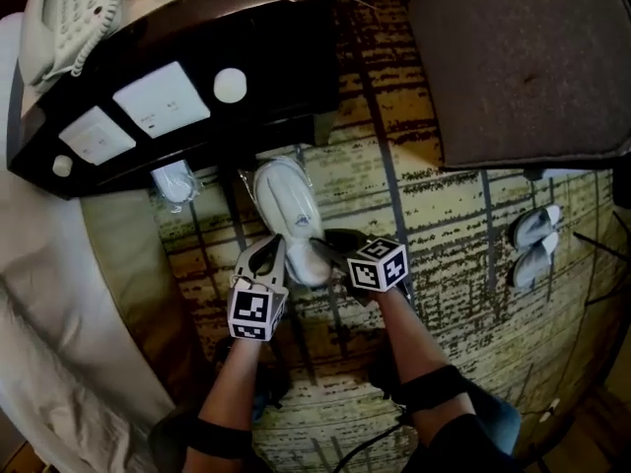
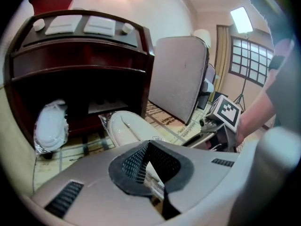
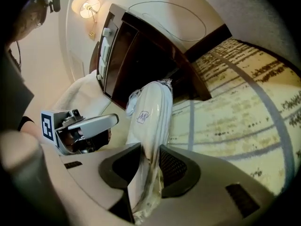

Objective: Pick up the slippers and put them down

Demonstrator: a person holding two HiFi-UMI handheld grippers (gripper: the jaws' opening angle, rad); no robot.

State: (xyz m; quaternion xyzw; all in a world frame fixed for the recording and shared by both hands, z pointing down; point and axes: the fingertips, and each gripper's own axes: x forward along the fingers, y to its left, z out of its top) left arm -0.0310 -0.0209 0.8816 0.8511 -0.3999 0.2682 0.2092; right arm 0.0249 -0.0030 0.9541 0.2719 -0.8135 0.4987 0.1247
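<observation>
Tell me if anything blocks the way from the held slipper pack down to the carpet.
Nothing visible does. The slipper pack, clamped by the left gripper and right gripper, has only carpet beneath it. The nightstand and a second wrapped pack under it lie beyond, off that path.

The patterned carpet [image 1: 444,205] is carrying a dark wooden nightstand [image 1: 276,47], a grey upholstered chair [image 1: 523,67], one plastic-wrapped slipper pair [image 1: 175,182] lying at the nightstand's base and a second white slipper pair [image 1: 535,244] lying near the chair, while a telephone [image 1: 69,18] is resting on the nightstand top.
</observation>
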